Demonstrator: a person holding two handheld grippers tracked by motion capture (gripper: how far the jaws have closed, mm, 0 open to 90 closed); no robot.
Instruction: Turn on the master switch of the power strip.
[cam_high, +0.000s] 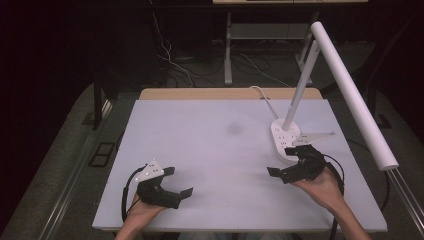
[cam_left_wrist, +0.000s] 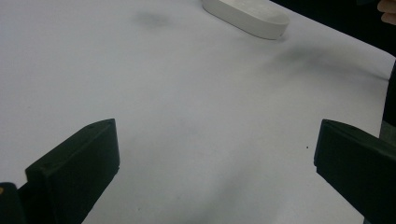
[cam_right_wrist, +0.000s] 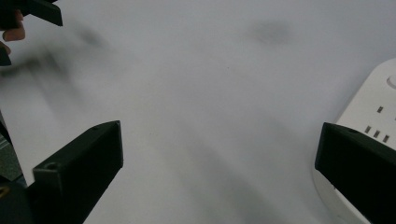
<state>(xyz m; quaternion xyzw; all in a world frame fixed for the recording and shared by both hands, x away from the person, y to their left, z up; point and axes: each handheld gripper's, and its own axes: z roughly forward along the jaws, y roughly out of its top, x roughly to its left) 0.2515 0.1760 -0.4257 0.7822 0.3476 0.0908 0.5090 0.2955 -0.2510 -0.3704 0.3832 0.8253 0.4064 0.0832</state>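
While the white power strip (cam_high: 284, 138) sits on the table (cam_high: 220, 130) at about 2 o'clock, carrying the lamp (cam_high: 350, 95), my right gripper (cam_high: 286, 166) hovers just beside its near end, jaws spread wide, nothing between them. At 7 o'clock my left gripper (cam_high: 179, 181) is also spread and empty, well apart from the strip, over bare white surface.
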